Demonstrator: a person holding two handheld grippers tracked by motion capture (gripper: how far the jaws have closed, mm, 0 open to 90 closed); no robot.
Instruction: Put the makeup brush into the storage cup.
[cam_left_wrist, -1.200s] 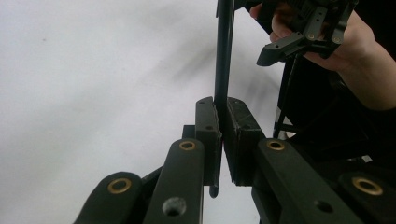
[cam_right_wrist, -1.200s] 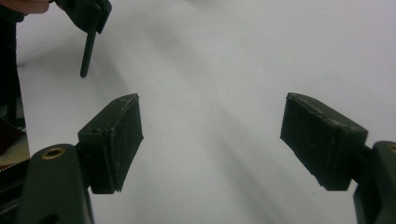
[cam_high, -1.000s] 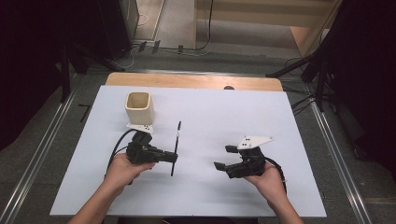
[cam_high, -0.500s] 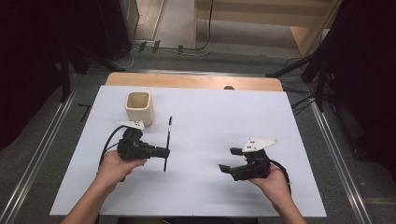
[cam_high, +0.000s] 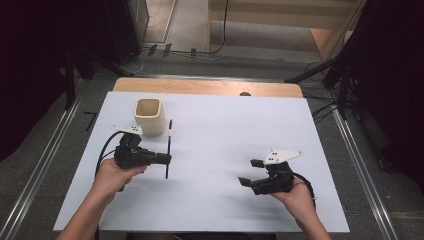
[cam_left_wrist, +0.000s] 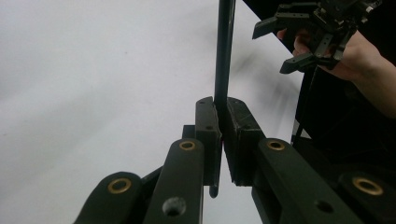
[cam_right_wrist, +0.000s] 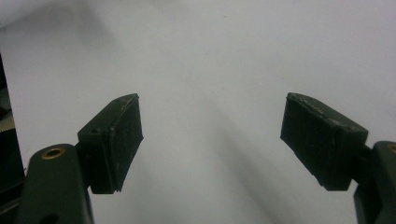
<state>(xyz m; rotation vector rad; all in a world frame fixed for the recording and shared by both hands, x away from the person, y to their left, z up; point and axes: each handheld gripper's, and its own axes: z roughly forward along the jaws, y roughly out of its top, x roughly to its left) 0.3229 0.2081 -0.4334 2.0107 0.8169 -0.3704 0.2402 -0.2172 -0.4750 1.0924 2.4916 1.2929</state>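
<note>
A thin black pen (cam_high: 169, 140) is clamped crosswise in my left gripper (cam_high: 165, 159), which is shut on its lower half and held just above the white table (cam_high: 215, 125). In the left gripper view the pen (cam_left_wrist: 224, 51) rises straight up from between the pressed pads (cam_left_wrist: 208, 126). A cream square cup (cam_high: 149, 115) stands upright just behind and left of the pen's far tip. My right gripper (cam_high: 250, 172) is held at the front right, open, with nothing between its fingers (cam_right_wrist: 116, 140); it is also in the left gripper view (cam_left_wrist: 276, 49).
The white table top has a wooden strip (cam_high: 210, 87) along its far edge. Metal rails (cam_high: 45, 165) run along both sides, with dark floor and cables beyond. A cable (cam_high: 102, 155) loops from the left gripper.
My left hand has carried the pen leftward, closer to the cup. The right hand has stayed almost where it was, jaws still apart.
</note>
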